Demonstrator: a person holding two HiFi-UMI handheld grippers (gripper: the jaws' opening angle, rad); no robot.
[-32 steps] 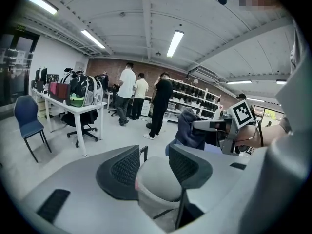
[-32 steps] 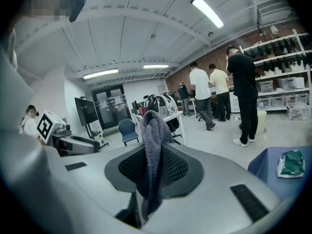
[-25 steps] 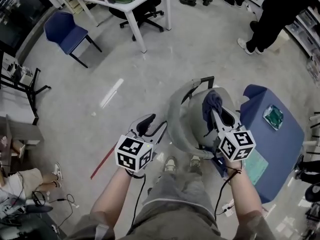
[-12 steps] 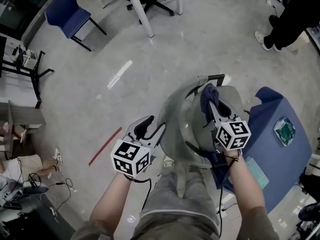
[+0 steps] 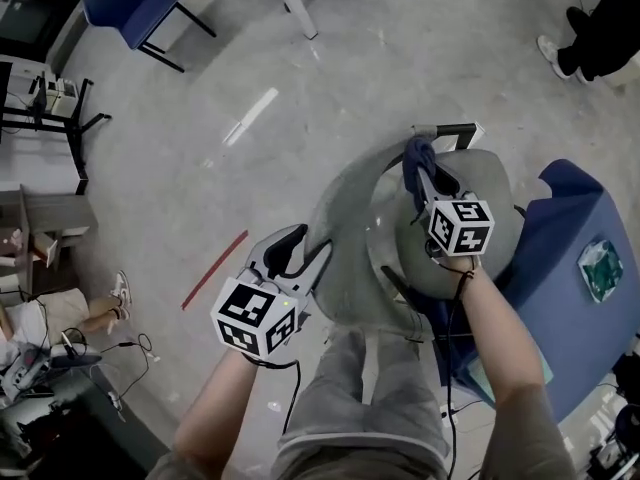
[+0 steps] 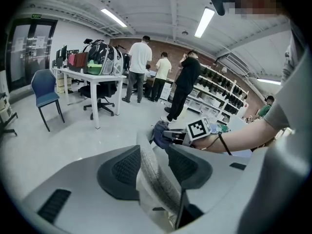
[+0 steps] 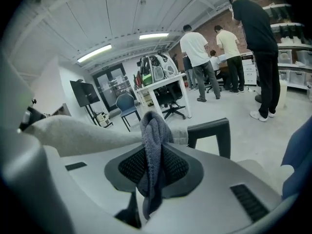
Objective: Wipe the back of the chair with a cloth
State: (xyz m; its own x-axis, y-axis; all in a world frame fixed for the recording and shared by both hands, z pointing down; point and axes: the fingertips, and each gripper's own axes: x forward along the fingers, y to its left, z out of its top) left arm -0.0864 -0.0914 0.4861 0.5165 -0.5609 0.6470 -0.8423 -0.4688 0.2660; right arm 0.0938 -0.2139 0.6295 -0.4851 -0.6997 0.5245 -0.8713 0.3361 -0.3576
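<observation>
The chair back curves away from the person standing over it, and its top rim runs from the left tool at the near end to the right tool at the far end, next to the black armrest. The left tool is clamped across the rim, with the grey padded edge pinched between its jaws, and seems to be steadying the chair. The right tool is closed on the dark blue cloth, whose bunched top pokes out above the jaws and touches the rim. My guess is that the wipe goes along that curved rim towards the left tool, so the right hand does the work.
</observation>
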